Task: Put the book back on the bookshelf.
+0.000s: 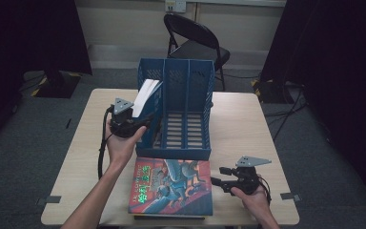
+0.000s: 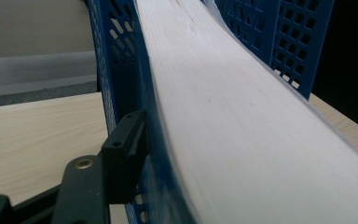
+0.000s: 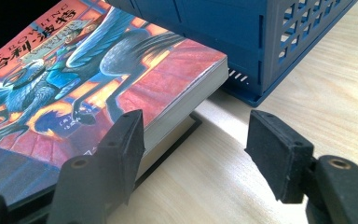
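A thick book (image 1: 145, 95) with its white page edge up (image 2: 242, 116) leans in the left compartment of a blue file rack (image 1: 186, 81). My left gripper (image 1: 140, 125) reaches at it from the rack's left front corner. One black pad (image 2: 123, 154) stands just beside the blue side; the other jaw is hidden behind the pages. A colourful hardback (image 1: 171, 186) lies flat in front of the rack, on top of a thin dark-edged book. My right gripper (image 1: 215, 181) rests open at its right edge, one jaw by the cover corner (image 3: 88, 70), nothing gripped (image 3: 196, 135).
The rack's middle and right compartments (image 1: 193, 129) stand empty. Bare tabletop (image 1: 240, 124) lies to the rack's right and left. A black folding chair (image 1: 195, 43) stands behind the table, with dark curtains at both sides.
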